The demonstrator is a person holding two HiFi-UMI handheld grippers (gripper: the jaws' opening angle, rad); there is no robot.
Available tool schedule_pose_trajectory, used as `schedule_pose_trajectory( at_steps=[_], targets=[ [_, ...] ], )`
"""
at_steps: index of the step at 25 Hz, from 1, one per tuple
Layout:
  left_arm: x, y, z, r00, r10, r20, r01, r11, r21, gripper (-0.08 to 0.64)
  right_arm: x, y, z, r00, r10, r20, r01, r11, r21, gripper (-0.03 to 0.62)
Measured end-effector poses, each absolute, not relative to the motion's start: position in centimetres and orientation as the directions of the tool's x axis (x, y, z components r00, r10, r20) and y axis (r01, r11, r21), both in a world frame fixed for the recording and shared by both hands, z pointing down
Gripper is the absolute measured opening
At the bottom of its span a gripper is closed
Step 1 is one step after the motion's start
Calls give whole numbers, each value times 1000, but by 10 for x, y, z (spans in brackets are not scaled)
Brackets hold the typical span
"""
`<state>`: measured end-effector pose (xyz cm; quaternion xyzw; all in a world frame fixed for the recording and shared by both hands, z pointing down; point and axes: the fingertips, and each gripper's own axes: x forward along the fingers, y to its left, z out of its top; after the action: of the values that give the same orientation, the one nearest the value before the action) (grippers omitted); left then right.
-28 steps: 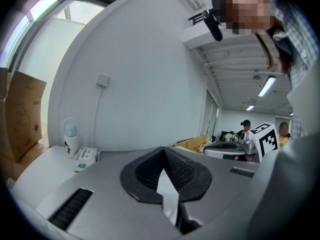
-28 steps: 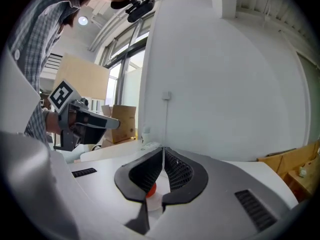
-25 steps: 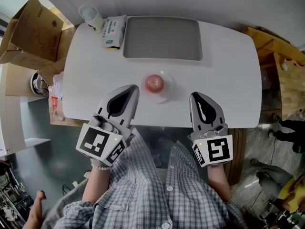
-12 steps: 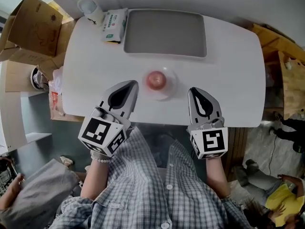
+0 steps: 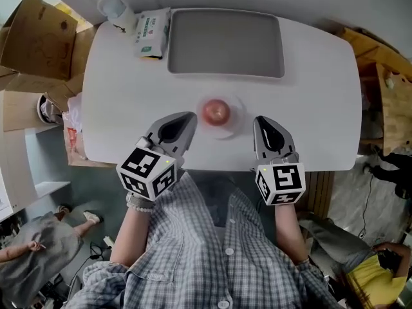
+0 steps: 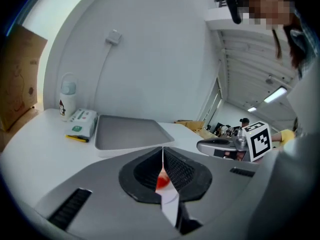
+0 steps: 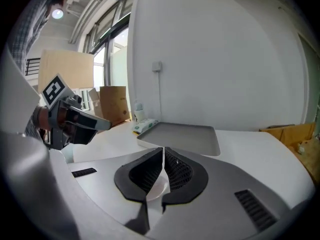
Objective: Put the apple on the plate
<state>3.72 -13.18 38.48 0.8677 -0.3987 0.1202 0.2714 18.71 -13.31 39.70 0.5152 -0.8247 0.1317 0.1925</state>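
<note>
The apple [image 5: 216, 111] is seen on the clear plate [image 5: 239, 122] on the surface [image 5: 315, 89], between and slightly ahead of both tips. The left hand-held gripper [image 5: 187, 122] and the right hand-held gripper [image 5: 260, 125] are closed with nothing gripped, just beside the plate.

Bright, even light on the white worktop [image 5: 309, 76] — soft shadows only; gripper views bow hard at dark edges, ceiling strips [image 6: 276, 95] glaring.
</note>
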Motion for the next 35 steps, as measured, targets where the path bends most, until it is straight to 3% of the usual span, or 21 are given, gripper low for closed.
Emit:
schedule_pose_trajectory(
  at_steps=[19, 22, 26, 35],
  targets=[
    [23, -148, 474, 672, -465, 577, -740, -456, 495, 13, 190, -152, 484, -313, -672, 671, -940, 322, -117, 29],
    [25, -148, 485, 680, -437, 589, -732, -451, 511, 88, 188, -151, 497, -321, -640, 698, -937, 323, -135, 31],
    [27, -145, 502, 678, -397, 619, -732, -447, 514, 107, 182, -148, 510, -337, -594, 731, -929, 336, -156, 85],
    [30, -139, 531, 662, -346, 666, -746, -399, 534, 121, 182, -142, 536, -351, -510, 785, -932, 267, -244, 100]
  ],
)
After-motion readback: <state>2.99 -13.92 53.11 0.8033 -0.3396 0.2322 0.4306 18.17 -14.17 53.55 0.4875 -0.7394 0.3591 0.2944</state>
